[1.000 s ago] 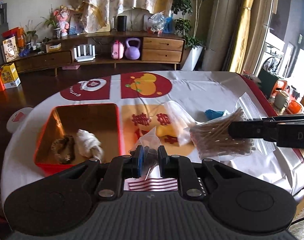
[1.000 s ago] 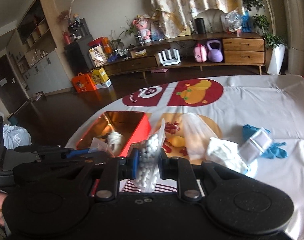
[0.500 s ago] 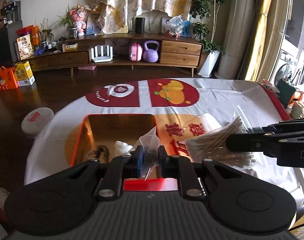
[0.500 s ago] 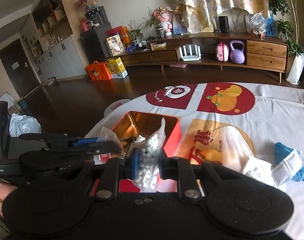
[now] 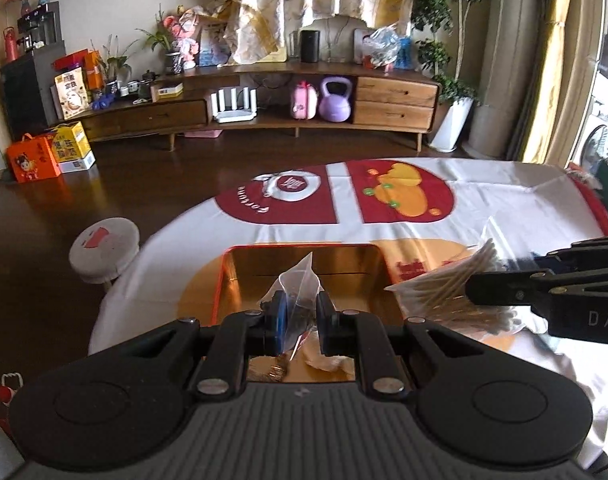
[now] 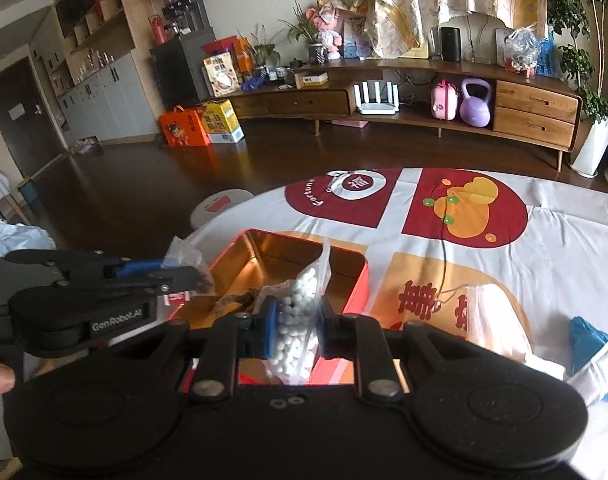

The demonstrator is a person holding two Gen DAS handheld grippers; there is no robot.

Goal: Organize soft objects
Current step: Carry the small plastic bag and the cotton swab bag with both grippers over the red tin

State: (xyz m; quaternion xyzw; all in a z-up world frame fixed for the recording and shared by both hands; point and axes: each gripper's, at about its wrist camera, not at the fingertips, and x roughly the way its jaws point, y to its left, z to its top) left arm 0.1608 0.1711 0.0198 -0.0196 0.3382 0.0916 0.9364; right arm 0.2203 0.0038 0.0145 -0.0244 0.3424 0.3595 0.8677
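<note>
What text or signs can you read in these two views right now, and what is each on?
"GenRobot.AI": on the left gripper body, right wrist view.
"DA", cut off at the frame edge: on the right gripper body, left wrist view.
"Fortune", partly legible: on the tablecloth.
"福": tablecloth roundel.
Boxes on the floor and shelf: print too small to read.

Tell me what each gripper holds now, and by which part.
The left gripper pinches a small clear plastic bag near its middle. The right gripper clamps a clear zip bag of small white balls across its middle.

Both wrist views over red tin (image 5: 226,276)
</note>
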